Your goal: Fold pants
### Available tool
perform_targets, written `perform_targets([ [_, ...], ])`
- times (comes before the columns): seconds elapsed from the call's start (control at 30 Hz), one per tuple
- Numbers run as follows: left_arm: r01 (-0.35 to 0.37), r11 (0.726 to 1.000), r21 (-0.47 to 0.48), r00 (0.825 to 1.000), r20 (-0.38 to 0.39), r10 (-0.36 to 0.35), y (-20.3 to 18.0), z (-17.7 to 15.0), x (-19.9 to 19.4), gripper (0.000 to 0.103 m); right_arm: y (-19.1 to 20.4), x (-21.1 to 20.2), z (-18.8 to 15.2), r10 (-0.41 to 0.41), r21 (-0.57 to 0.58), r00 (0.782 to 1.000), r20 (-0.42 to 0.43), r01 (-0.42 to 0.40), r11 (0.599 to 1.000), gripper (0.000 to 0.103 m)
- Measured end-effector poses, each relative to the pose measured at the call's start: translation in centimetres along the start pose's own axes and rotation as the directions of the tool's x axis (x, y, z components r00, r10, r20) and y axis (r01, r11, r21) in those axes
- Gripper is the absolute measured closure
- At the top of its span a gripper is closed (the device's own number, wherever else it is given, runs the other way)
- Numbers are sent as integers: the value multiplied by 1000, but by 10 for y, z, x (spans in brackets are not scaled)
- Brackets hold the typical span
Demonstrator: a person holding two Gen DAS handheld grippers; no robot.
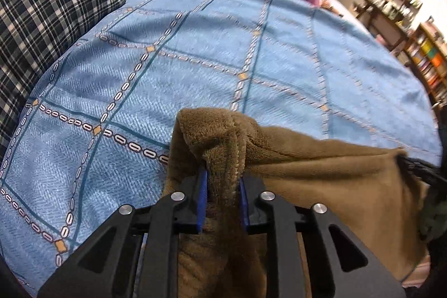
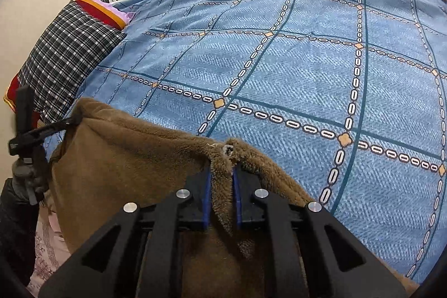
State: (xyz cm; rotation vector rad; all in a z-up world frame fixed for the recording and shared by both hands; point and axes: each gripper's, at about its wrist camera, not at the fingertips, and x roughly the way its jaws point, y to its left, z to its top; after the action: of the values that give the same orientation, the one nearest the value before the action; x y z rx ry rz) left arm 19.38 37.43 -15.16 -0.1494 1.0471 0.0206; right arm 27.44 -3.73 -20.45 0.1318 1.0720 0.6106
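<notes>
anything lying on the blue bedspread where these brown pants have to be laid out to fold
Nothing visible: the blue bedspread ahead of the brown pants is bare. The plaid pillow lies off at its left edge. Both the left gripper and right gripper already clamp the pants.

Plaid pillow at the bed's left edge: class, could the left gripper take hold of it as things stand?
Probably not: the left gripper is shut on the brown pants, so its jaws are full. The plaid pillow lies uncovered on the blue bedspread.

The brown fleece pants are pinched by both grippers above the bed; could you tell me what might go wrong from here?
1. The right gripper grips only a frayed edge of the pants, so it could slip.
2. The left gripper holds a bunched wad, which may fold unevenly on the blue bedspread.
</notes>
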Motion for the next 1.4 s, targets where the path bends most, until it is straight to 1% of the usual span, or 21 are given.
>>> perform_targets([
  [0.03,-10,1000,-6,1000,1,10,1,-1,2,79,3,-4,-1,-10,-17,1000,6,10,1000,84],
  [0.07,-26,1000,-12,1000,9,26,2,-1,2,73,7,-10,-2,-21,-36,1000,15,22,999,83],
  [0.1,-47,999,-20,999,12,47,3,-1,1,62,7,-14,-2,-26,-41,999,20,27,999,82],
  [0.13,-61,998,-28,998,14,62,5,-1,-1,58,8,-20,-3,-33,-41,999,30,35,999,78],
  [0.17,-66,997,-39,998,18,67,7,-2,-4,57,7,-26,-5,-42,-37,998,45,44,998,74],
  [0.2,-68,996,-56,997,24,69,10,-2,-9,56,6,-34,-7,-56,-31,996,66,58,998,65],
  [0.23,-75,995,-65,997,31,77,12,-3,-13,56,4,-41,-8,-65,-23,995,80,67,997,62],
  [0.33,-109,991,-80,991,64,114,11,-6,-32,56,-2,-61,-16,-72,8,991,109,71,997,62],
  [0.4,-140,987,-76,985,93,147,5,-10,-45,56,-1,-74,-27,-71,3,991,117,71,997,62],
  [0.43,-162,985,-63,979,117,168,-1,-12,-54,54,0,-79,-33,-72,0,990,117,73,997,62],
  [0.5,-186,982,-39,968,162,190,-12,-17,-72,45,2,-88,-48,-67,4,992,110,67,998,62],
  [0.57,-195,980,-24,962,189,196,-21,-20,-83,45,3,-95,-62,-65,12,992,104,64,998,62],
  [0.67,-154,988,1,969,198,151,-39,-26,-91,45,2,-103,-86,-91,25,991,99,88,996,62],
  [0.8,-122,988,90,974,200,102,-73,-41,-88,45,-8,-105,-106,-118,59,989,89,113,992,62],
  [0.87,-95,990,109,985,156,77,-87,-51,-73,45,-16,-101,-110,-157,78,985,72,151,985,62],
  [0.97,-106,989,101,992,78,99,-93,-64,-40,45,-34,-96,-116,-204,142,978,54,194,971,62],
  [1.03,-136,987,80,990,44,132,-94,-69,-22,45,-40,-103,-117,-207,179,976,74,191,965,62],
  [1.13,-169,983,75,985,56,165,-102,-69,-20,45,-47,-126,-120,-234,193,963,132,206,959,62],
  [1.23,-130,988,87,989,81,123,-120,-64,-32,45,-61,-157,-127,-257,244,947,195,207,948,62],
  [1.3,-110,986,125,990,99,98,-138,-63,-38,45,-74,-178,-137,-281,291,933,226,211,933,62],
  [1.4,-65,977,201,992,121,41,-181,-63,-47,45,-94,-207,-157,-327,359,910,256,224,906,62],
])
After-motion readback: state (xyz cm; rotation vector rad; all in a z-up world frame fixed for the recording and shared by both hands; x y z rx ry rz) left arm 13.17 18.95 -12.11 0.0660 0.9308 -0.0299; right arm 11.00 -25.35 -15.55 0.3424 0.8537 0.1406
